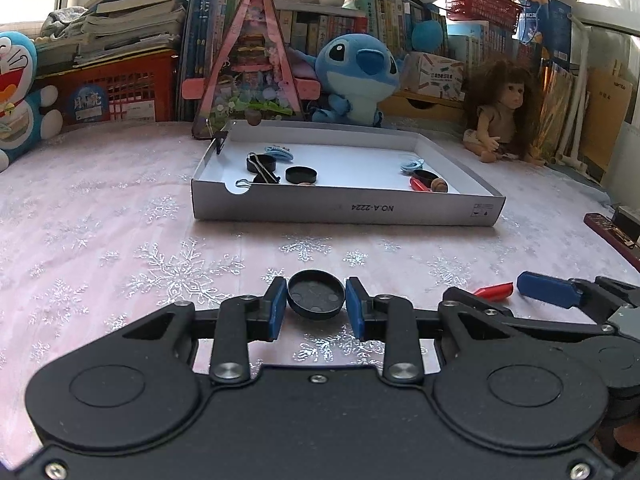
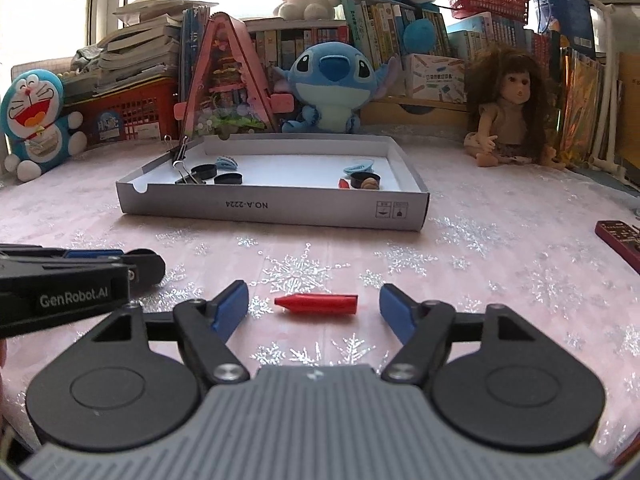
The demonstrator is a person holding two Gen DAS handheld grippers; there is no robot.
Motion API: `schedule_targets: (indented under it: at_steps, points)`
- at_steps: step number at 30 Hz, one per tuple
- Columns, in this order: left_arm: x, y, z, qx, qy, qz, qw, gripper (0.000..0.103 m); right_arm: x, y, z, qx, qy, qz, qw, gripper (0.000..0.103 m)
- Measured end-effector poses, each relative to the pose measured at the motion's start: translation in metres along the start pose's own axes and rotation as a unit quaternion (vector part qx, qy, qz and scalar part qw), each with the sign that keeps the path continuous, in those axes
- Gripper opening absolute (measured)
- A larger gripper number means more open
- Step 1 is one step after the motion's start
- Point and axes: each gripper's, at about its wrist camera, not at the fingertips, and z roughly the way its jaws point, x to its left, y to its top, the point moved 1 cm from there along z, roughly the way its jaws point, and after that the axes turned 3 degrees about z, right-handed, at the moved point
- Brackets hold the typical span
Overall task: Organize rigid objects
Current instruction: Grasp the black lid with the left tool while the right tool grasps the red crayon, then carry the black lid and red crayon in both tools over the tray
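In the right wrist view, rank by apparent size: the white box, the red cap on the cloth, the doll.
1. white box
2. doll
3. red cap
The cap lies nearest the camera, so it looks bigger than it is.

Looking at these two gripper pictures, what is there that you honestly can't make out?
- Small brown object in the shallow white cardboard tray: too small to name, both views.
- Dark red flat object on the table: cut off by the picture's right edge in both views.
- Round black plastic cap between the left gripper: the right wrist view hides most of it behind that gripper.
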Motion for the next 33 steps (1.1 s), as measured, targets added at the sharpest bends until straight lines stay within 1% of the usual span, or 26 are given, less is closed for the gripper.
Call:
schedule_targets:
  at_steps: [2, 4, 5, 7, 23, 33]
  points:
    - [0.001, 0.000, 0.000, 0.000, -0.001, -0.004, 1.0000, 0.030, 0.000, -0.001, 0.001, 0.001, -0.001, 0.001, 1.000, 0.070]
    - [0.001, 0.000, 0.000, 0.000, -0.001, -0.004, 1.0000, 0.030, 0.000, -0.001, 0.001, 0.000, -0.001, 0.000, 1.000, 0.060]
    - [0.001, 0.000, 0.000, 0.000, -0.001, -0.004, 1.0000, 0.030, 0.000, -0.001, 0.001, -0.001, -0.001, -0.001, 1.000, 0.058]
    - [0.001, 0.000, 0.000, 0.001, -0.001, -0.004, 1.0000, 0.030, 0.001, -0.001, 0.001, -0.002, -0.002, -0.004, 1.000, 0.050]
    - [-0.008, 0.011, 0.005, -0.006, -0.008, -0.002, 1.0000, 0.030, -0.003, 0.013, 0.005, -0.008, 0.011, -0.009, 1.000, 0.050]
    - [-0.009, 0.019, 0.011, -0.002, -0.006, -0.008, 0.9999, 0.030, -0.010, 0.021, 0.008, -0.009, 0.014, -0.010, 1.000, 0.050]
